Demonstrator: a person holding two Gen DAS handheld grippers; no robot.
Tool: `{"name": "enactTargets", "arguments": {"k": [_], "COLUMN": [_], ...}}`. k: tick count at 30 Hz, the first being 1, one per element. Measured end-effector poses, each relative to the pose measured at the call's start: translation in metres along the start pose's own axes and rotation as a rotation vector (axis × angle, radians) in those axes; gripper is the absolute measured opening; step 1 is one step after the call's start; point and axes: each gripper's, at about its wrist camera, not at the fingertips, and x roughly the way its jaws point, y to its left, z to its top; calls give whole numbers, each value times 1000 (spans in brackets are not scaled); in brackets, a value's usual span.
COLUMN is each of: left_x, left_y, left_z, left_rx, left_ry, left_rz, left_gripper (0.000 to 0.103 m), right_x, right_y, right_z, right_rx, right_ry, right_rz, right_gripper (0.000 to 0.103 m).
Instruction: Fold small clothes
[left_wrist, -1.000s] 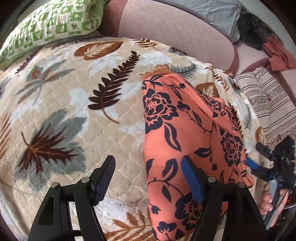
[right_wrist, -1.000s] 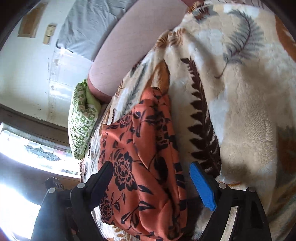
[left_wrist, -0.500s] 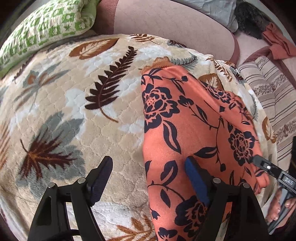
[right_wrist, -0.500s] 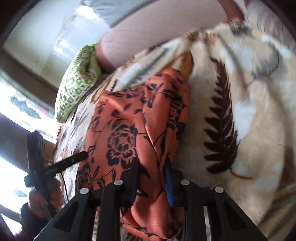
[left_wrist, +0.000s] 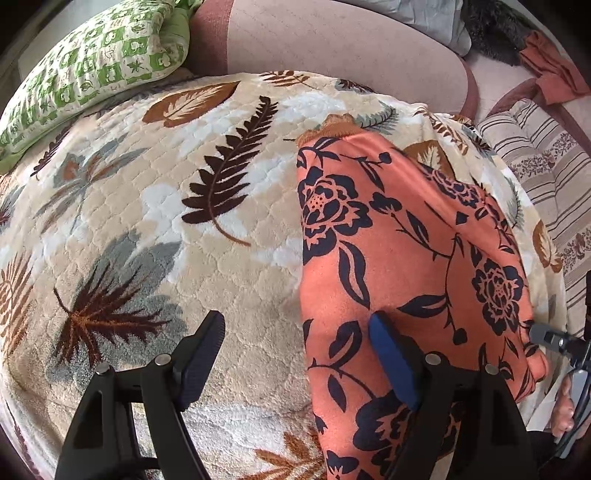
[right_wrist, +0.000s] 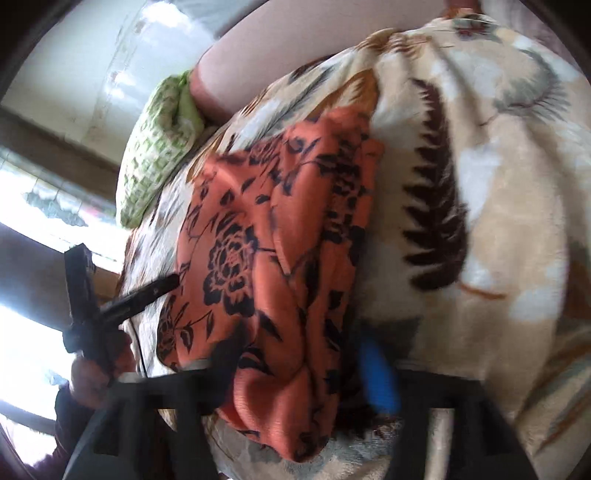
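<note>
My left gripper (left_wrist: 295, 354) hovers wide open, its blue finger over the orange floral garment (left_wrist: 399, 258), which lies folded ahead on the leaf blanket (left_wrist: 147, 221). My right gripper (right_wrist: 295, 373) straddles the near edge, probably open; the blur hides the contact.
</note>
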Motion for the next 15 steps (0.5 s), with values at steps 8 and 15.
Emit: {"name": "enactTargets", "arguments": {"k": [8,15], "left_x": [-5,14], "left_y": [2,-9], "left_z": [2,10], "left_rx": [-24,-59], "left_ry": [-20,70], "left_rz": [-129,-250], "left_gripper": [81,81], "right_x": [11,60], "right_y": [-18,-30], "right_z": [15,26], "right_rx": [136,243], "right_ry": [-6,60], "right_rz": [93,206], "right_gripper": [73,74]}}
